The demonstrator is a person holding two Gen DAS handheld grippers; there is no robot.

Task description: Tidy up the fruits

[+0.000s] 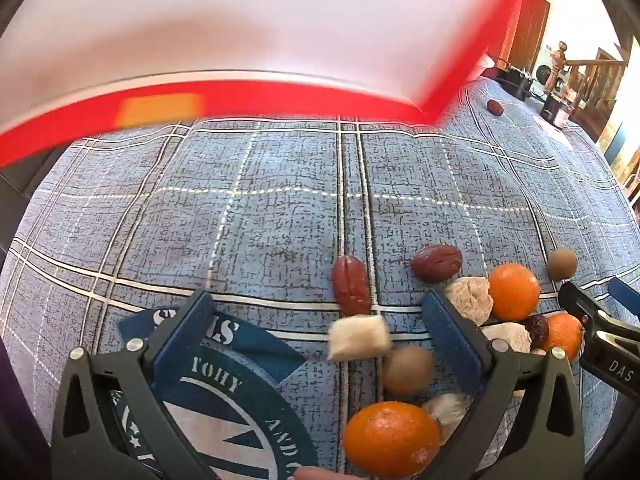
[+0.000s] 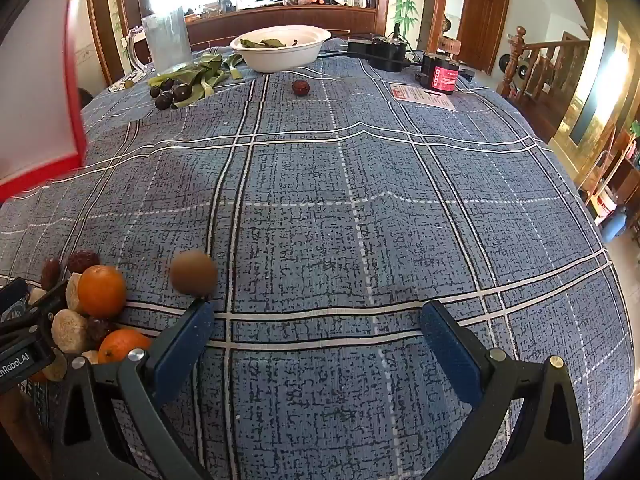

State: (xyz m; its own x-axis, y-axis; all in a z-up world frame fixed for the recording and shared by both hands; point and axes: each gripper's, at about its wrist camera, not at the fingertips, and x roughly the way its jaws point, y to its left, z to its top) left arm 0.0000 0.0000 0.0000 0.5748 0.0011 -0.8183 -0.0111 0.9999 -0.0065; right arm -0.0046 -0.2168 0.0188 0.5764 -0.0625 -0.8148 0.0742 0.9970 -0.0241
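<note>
We note the left gripper (image 1: 318,312) and right gripper (image 2: 318,322) share one build: dark grey angular arms, silver round screws at the pivots, blue textured pads (image 2: 450,350). White lettering marks each body's side.

Two close, downward-tilted views, shared fruit pile (image 1: 496,312)

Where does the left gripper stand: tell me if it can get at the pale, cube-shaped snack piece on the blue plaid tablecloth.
Probably yes. The left gripper is open, and the pale cube-shaped piece lies between its fingers with nothing across it; a dark red date and a round brown fruit crowd it.
</note>
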